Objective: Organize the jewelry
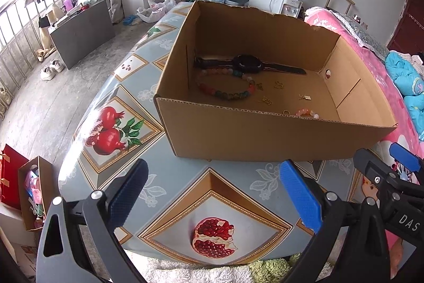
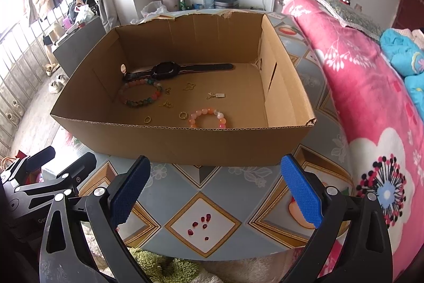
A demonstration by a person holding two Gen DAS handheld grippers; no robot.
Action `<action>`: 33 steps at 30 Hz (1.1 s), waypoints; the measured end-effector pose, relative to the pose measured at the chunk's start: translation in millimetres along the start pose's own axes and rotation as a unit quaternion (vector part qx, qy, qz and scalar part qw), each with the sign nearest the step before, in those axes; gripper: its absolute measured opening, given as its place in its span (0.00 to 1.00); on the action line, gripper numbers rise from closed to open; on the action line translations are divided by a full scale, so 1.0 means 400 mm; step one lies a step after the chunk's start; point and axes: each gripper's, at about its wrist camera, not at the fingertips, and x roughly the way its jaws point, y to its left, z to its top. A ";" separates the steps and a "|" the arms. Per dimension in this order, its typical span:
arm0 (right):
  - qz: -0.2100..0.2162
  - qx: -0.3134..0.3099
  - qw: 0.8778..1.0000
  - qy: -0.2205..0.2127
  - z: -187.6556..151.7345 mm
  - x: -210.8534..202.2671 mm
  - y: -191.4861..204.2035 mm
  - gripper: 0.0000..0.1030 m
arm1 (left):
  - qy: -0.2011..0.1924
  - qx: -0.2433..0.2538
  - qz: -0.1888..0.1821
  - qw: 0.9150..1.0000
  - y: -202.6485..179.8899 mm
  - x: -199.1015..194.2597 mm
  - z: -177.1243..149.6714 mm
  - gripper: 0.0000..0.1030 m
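An open cardboard box (image 1: 238, 134) (image 2: 185, 142) stands on the table. Inside lie a black watch (image 1: 249, 64) (image 2: 169, 69), a multicoloured bead bracelet (image 1: 225, 86) (image 2: 140, 94), a pink-orange bead bracelet (image 2: 208, 118) (image 1: 307, 113), small gold pieces (image 2: 189, 87) and gold rings (image 2: 147, 119). My left gripper (image 1: 214, 192) is open and empty, in front of the box. My right gripper (image 2: 216, 190) is open and empty, also in front of the box. Each gripper shows at the edge of the other's view.
The table (image 1: 127, 65) has a glossy fruit-print cloth. A bed with a pink blanket (image 2: 357, 86) runs along the right. A grey cabinet (image 1: 82, 33) and shoes stand on the floor at left. Open bags (image 1: 29, 192) sit below the table's left edge.
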 end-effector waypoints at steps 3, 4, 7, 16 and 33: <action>0.000 0.001 1.000 0.002 0.000 0.000 0.000 0.92 | 0.002 0.001 0.000 1.000 -0.002 0.002 0.000 0.95; 0.001 0.001 1.000 0.001 0.000 0.000 -0.001 0.92 | 0.003 0.001 -0.001 1.000 -0.001 0.002 0.000 0.95; 0.000 0.001 1.000 0.002 0.000 0.000 -0.001 0.92 | 0.005 0.003 -0.001 1.000 -0.003 0.004 -0.001 0.95; 0.002 0.001 1.000 0.004 0.001 0.001 -0.002 0.92 | 0.006 0.003 -0.002 1.000 -0.004 0.006 0.000 0.95; 0.003 0.004 1.000 0.004 0.001 0.002 -0.005 0.92 | 0.008 0.008 -0.003 1.000 -0.006 0.010 -0.003 0.95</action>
